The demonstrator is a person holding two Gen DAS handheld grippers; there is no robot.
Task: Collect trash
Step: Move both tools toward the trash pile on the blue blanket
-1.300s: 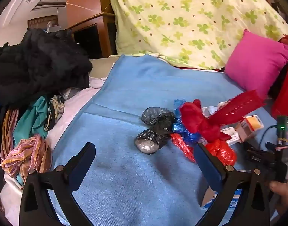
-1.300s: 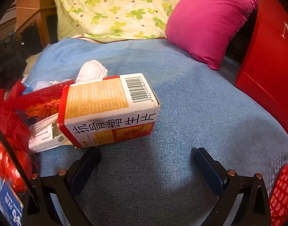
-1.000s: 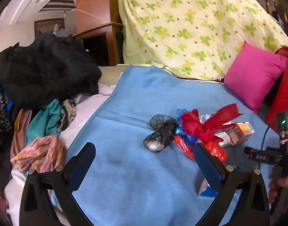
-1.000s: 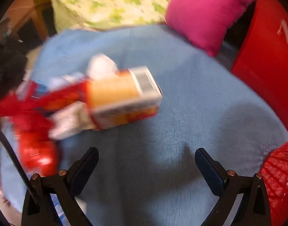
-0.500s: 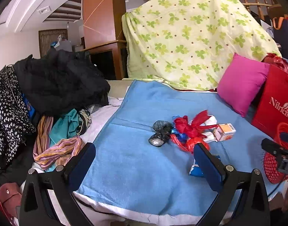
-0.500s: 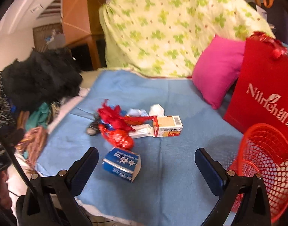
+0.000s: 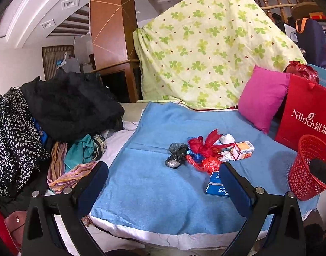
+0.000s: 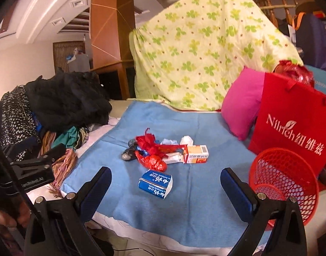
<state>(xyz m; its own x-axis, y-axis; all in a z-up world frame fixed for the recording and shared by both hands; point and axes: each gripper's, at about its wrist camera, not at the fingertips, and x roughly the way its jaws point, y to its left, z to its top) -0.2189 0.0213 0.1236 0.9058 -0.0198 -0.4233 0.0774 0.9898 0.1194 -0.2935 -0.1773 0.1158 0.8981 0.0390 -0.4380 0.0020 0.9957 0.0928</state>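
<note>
Trash lies in a heap on the blue blanket (image 7: 145, 187): a black bag (image 7: 175, 154), red plastic bags (image 7: 205, 147), a white paper wad (image 7: 226, 138), an orange and white box (image 7: 242, 150) and a blue box (image 7: 216, 184). The same heap shows in the right wrist view, with the red bags (image 8: 151, 151), orange box (image 8: 194, 154) and blue box (image 8: 156, 183). A red mesh basket (image 8: 284, 183) stands at the right, also in the left wrist view (image 7: 307, 166). My left gripper (image 7: 163, 187) and right gripper (image 8: 163, 188) are open, empty, held back from the heap.
A pile of dark and coloured clothes (image 7: 56, 117) lies left of the blanket. A pink pillow (image 7: 263, 100), a red paper bag (image 7: 305, 119) and a clover-print quilt (image 7: 205, 53) stand at the back and right. The blanket's near edge (image 8: 163, 230) is close below the right gripper.
Both grippers have pulled far back and up from the trash heap. The heap now looks small and the red basket and red bag have come into view. Both stayed open.
</note>
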